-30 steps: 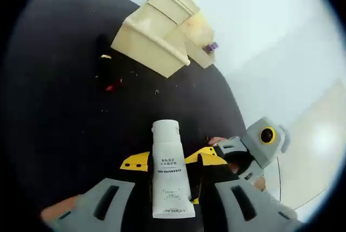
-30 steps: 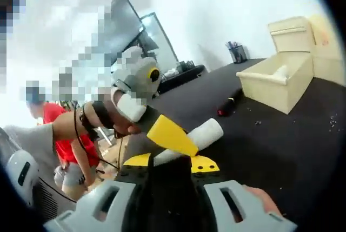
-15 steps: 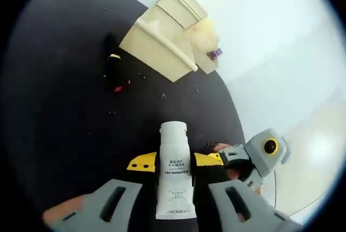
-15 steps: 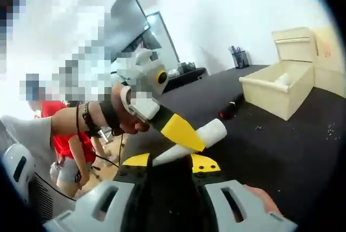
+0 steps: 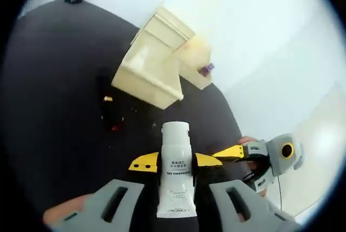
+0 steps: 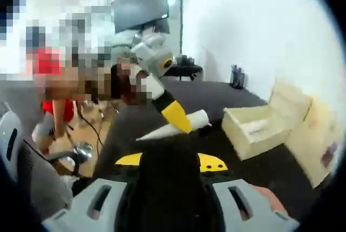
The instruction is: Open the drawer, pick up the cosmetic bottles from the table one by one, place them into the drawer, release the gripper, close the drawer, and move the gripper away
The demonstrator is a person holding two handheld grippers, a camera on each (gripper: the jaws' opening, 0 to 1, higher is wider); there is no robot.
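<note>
I had the left tool (image 5: 174, 163) clamped on the white cleansing-gel tube (image 5: 175, 170), cap forward and raised clear of the dark counter (image 5: 54, 107), so it could travel straight to the open drawer (image 5: 145, 75) ahead. The right tool (image 6: 170, 161) carried nothing; whether it stood open I could not tell. It was held aside, I judged, to leave that path free.
</note>
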